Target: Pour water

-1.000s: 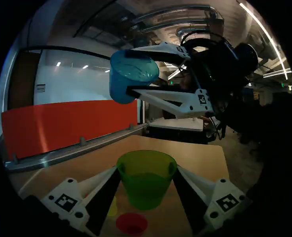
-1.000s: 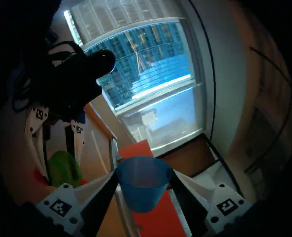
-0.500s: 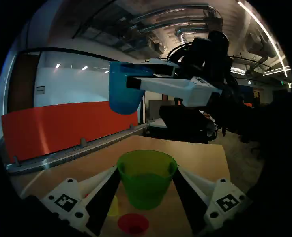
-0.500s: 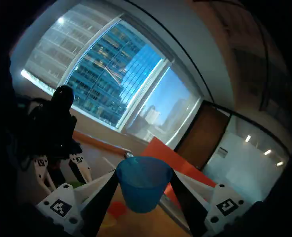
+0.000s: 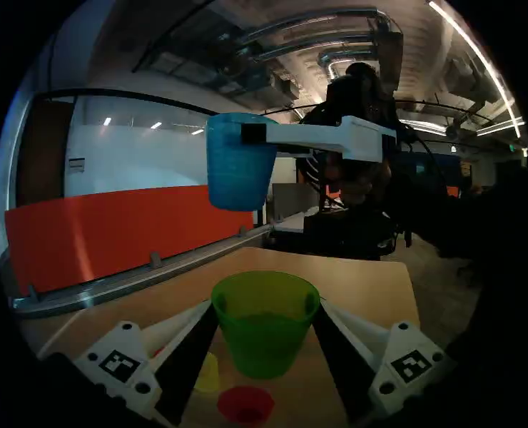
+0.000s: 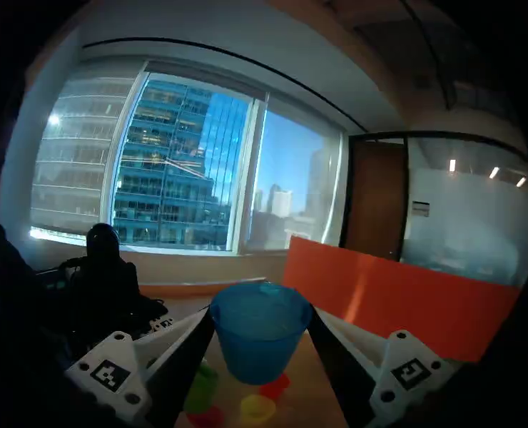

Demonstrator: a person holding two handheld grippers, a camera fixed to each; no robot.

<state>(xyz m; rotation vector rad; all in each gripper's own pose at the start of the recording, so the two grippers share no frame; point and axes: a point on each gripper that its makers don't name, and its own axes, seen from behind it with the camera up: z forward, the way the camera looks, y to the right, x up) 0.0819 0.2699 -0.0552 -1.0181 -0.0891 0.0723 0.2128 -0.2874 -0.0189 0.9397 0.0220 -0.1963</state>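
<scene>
Blue cup: upright, gripped between the two fingers of the right gripper; in the left gripper view it hangs in the air, higher than the green cup and farther off. Contents cannot be told.
Window: wide glazing with tall buildings and sky beyond, in the right gripper view.
Orange panel: long strip along the wall beside the table's far edge.
Table: pale wood top under both cups.
Right gripper: clenched on the blue cup, one finger pressing each side; seen side-on from the left gripper view with its white finger level.
Left gripper: clenched on the green cup, one finger against each side.
Green cup: translucent, upright, mouth open upward; a darker lower part suggests liquid inside.
Small yellow cup: on the table, near and left of the green cup's base.
Small red cup: on the table, just beside the yellow one.
</scene>
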